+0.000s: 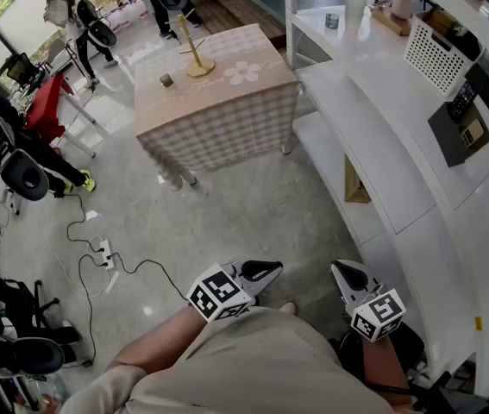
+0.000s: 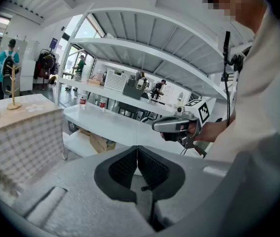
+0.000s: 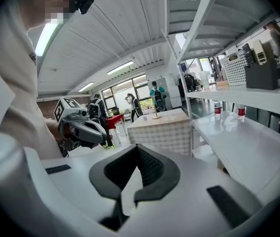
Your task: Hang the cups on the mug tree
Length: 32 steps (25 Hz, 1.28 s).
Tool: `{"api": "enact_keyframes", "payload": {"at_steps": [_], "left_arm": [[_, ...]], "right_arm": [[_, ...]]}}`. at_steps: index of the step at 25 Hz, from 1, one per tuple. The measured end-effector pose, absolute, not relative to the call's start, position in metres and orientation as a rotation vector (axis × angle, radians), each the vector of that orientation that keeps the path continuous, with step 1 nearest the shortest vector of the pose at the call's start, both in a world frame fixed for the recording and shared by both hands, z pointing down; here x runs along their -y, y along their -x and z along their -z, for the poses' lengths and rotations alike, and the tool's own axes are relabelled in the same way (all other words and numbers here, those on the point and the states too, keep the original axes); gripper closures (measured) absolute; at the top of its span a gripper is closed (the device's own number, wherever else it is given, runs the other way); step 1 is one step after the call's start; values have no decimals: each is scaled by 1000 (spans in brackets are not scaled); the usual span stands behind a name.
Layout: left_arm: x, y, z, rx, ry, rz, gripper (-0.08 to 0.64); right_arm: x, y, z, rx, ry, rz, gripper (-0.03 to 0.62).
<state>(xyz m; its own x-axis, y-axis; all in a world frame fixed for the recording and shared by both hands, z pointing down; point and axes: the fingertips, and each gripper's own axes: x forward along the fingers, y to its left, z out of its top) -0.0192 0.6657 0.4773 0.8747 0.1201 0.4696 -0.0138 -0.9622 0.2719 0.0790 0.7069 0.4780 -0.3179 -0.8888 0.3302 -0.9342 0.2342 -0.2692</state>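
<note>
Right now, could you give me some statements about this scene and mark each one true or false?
1. The mug tree stands on the table. True.
2. A cup hangs on the mug tree. False: the one cup in sight stands on the table, apart from the tree.
3. The left gripper holds a cup. False: its fingers are together with nothing between them.
4. The right gripper is shut and empty. True.

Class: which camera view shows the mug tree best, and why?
The head view: the mug tree stands whole on the checked table, pole and round base clear. The left gripper view shows it small, side-on at far left; the right gripper view, only a tiny distant shape.
</note>
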Motion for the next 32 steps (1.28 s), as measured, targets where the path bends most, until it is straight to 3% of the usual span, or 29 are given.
{"api": "enact_keyframes", "payload": {"at_steps": [21, 25, 27, 32], "left_arm": [[-404, 162, -467, 273, -2782, -548, 549], [-352, 154, -466, 392, -2748, -520, 548], [-324, 149, -471, 451, -2733, -524, 548], [-244, 114, -476, 611, -2677, -529, 536]], "right_arm": [[-430, 57, -447, 2507, -1457, -541, 578], [-383, 43, -447, 2533, -1379, -546, 564], [-354, 32, -455, 2547, -1355, -546, 509], [-267, -11, -463, 2600, -1266, -530, 499]]}}
